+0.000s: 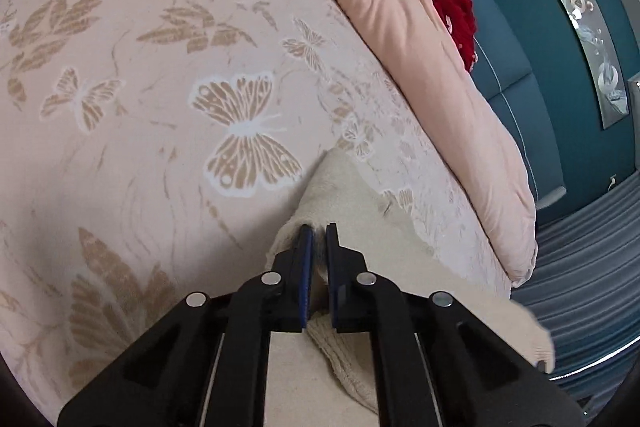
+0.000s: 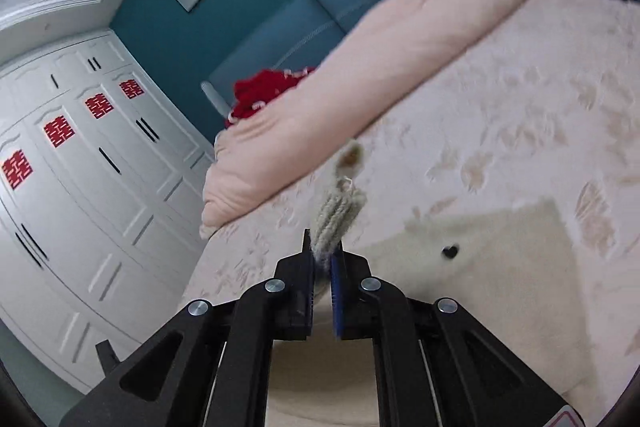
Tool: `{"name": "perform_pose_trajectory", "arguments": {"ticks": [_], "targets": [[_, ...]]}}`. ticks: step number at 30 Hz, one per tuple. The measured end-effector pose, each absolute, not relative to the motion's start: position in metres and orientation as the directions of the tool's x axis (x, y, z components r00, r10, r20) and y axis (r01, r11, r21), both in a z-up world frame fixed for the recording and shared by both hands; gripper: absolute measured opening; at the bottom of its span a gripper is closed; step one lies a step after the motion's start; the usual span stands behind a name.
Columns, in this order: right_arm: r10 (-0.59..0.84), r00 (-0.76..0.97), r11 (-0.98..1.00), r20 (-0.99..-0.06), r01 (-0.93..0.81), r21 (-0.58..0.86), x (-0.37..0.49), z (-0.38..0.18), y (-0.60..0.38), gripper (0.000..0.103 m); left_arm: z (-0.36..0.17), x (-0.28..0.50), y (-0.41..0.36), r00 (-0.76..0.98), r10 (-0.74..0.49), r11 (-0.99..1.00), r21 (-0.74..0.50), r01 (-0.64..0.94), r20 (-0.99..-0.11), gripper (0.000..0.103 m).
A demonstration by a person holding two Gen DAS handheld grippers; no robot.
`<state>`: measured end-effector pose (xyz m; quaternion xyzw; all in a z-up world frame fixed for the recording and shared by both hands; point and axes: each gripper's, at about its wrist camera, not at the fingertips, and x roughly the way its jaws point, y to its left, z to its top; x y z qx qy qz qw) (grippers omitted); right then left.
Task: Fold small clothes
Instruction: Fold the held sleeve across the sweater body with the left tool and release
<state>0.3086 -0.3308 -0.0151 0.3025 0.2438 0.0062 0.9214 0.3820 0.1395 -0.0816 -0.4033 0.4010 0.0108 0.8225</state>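
1. A bed (image 1: 152, 115) covered by a pale pink spread printed with tan butterflies and leaves fills most of both views; it carries everything named below.
2. A folded peach quilt (image 1: 432, 75) is laid along the far edge of the bed, against a teal padded headboard (image 1: 508, 67), with a red item (image 1: 460, 23) tucked between quilt and headboard.
3. A white wardrobe (image 2: 92, 187) with red paper emblems on its doors is seen in the right wrist view, beside the bed.
4. A cream knitted garment (image 1: 340, 195) is spread on the bed directly under and ahead of the left tool (image 1: 319, 233). One raised fold of it runs up into the gap between the blue pads, and the rest is draped down below the tool toward the near edge of the bed.
5. In the right wrist view, the same garment's flat body (image 2: 500, 259) is seen lying on the bed to the right of the right tool (image 2: 324, 251), with a small dark heart-shaped mark (image 2: 450, 251) on it.
6. The left tool is closed down to a narrow slit, with the fold of cream knit pinched between its pads.
7. The right tool is likewise nearly closed, and a ribbed edge (image 2: 338, 211) of the garment is clamped between its pads, sticking out beyond the fingertips and lifted off the bed.
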Motion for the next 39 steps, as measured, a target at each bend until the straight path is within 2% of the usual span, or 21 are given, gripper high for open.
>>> {"name": "perform_pose_trajectory", "arguments": {"ticks": [3, 4, 8, 9, 12, 15, 16, 19, 20, 21, 23, 24, 26, 28, 30, 32, 33, 35, 37, 38, 39], "targets": [[0.137, 0.658, 0.817, -0.741, 0.347, 0.46, 0.323, -0.107, -0.351, 0.007, -0.109, 0.385, 0.125, 0.605, -0.261, 0.73, -0.563, -0.386, -0.753, 0.004], [0.14, 0.634, 0.82, -0.76, 0.356, 0.448, 0.318, -0.121, -0.352, 0.006, -0.114, 0.384, 0.122, 0.591, -0.249, 0.734, -0.548, -0.401, -0.767, 0.004], [0.198, 0.756, 0.761, -0.624, 0.283, 0.584, 0.295, -0.088, -0.359, 0.006, -0.109, 0.379, 0.119, 0.606, -0.211, 0.762, -0.518, -0.389, -0.767, 0.004], [0.178, 0.759, 0.777, -0.626, 0.282, 0.563, 0.295, -0.087, -0.359, 0.006, -0.108, 0.38, 0.119, 0.605, -0.201, 0.774, -0.503, -0.385, -0.771, 0.004], [0.185, 0.645, 0.765, -0.742, 0.379, 0.52, 0.307, -0.127, -0.362, 0.006, -0.114, 0.381, 0.122, 0.589, -0.199, 0.772, -0.496, -0.398, -0.783, 0.004], [0.199, 0.704, 0.727, -0.682, 0.36, 0.584, 0.295, -0.116, -0.364, 0.007, -0.114, 0.378, 0.121, 0.587, -0.188, 0.787, -0.478, -0.39, -0.787, 0.004], [0.197, 0.712, 0.728, -0.674, 0.354, 0.587, 0.291, -0.11, -0.363, 0.011, -0.114, 0.378, 0.12, 0.588, -0.177, 0.801, -0.463, -0.38, -0.789, 0.004], [-0.006, 0.682, 0.789, -0.731, 0.453, 0.416, 0.273, -0.091, -0.361, 0.019, -0.112, 0.372, 0.119, 0.584, -0.166, 0.828, -0.434, -0.356, -0.795, 0.005], [-0.084, 0.678, 0.791, -0.73, 0.491, 0.365, 0.264, -0.083, -0.361, 0.019, -0.106, 0.365, 0.118, 0.589, -0.151, 0.839, -0.418, -0.348, -0.794, 0.006], [-0.103, 0.701, 0.794, -0.706, 0.486, 0.366, 0.26, -0.073, -0.359, 0.019, -0.097, 0.357, 0.115, 0.607, -0.13, 0.856, -0.397, -0.331, -0.784, 0.005], [-0.018, 0.724, 0.842, -0.69, 0.384, 0.38, 0.275, -0.061, -0.347, 0.018, -0.075, 0.345, 0.106, 0.664, -0.114, 0.887, -0.377, -0.268, -0.739, 0.006], [0.027, 0.724, 0.873, -0.689, 0.318, 0.369, 0.289, -0.055, -0.332, 0.012, -0.067, 0.346, 0.099, 0.677, -0.12, 0.9, -0.367, -0.235, -0.726, 0.008], [0.142, 0.72, 0.915, -0.679, 0.167, 0.368, 0.324, -0.05, -0.297, 0.007, -0.056, 0.358, 0.082, 0.682, -0.145, 0.913, -0.364, -0.187, -0.716, 0.009], [0.219, 0.677, 0.928, -0.702, 0.079, 0.365, 0.359, -0.06, -0.269, 0.005, -0.059, 0.378, 0.066, 0.658, -0.159, 0.915, -0.36, -0.181, -0.736, 0.009], [0.278, 0.628, 0.921, -0.727, 0.042, 0.388, 0.389, -0.081, -0.252, 0.005, -0.08, 0.401, 0.056, 0.586, -0.158, 0.922, -0.331, -0.2, -0.795, 0.009], [0.21, 0.528, 0.935, -0.823, 0.137, 0.327, 0.412, -0.115, -0.256, 0.002, -0.107, 0.412, 0.056, 0.529, -0.122, 0.927, -0.286, -0.241, -0.84, 0.009], [0.221, 0.53, 0.92, -0.819, 0.165, 0.355, 0.415, -0.123, -0.264, 0.0, -0.116, 0.412, 0.06, 0.525, -0.126, 0.924, -0.293, -0.248, -0.842, 0.007], [0.21, 0.592, 0.883, -0.778, 0.227, 0.411, 0.409, -0.108, -0.277, 0.0, -0.119, 0.409, 0.066, 0.55, -0.151, 0.918, -0.323, -0.229, -0.821, 0.007], [0.236, 0.691, 0.867, -0.684, 0.169, 0.47, 0.396, -0.09, -0.283, 0.0, -0.12, 0.407, 0.066, 0.557, -0.158, 0.924, -0.321, -0.207, -0.815, 0.007], [0.181, 0.678, 0.899, -0.713, 0.18, 0.399, 0.396, -0.096, -0.283, 0.0, -0.122, 0.406, 0.066, 0.563, -0.158, 0.927, -0.319, -0.198, -0.811, 0.007], [0.125, 0.585, 0.926, -0.801, 0.221, 0.305, 0.404, -0.114, -0.284, 0.0, -0.124, 0.406, 0.065, 0.569, -0.157, 0.928, -0.318, -0.195, -0.807, 0.007]]}}
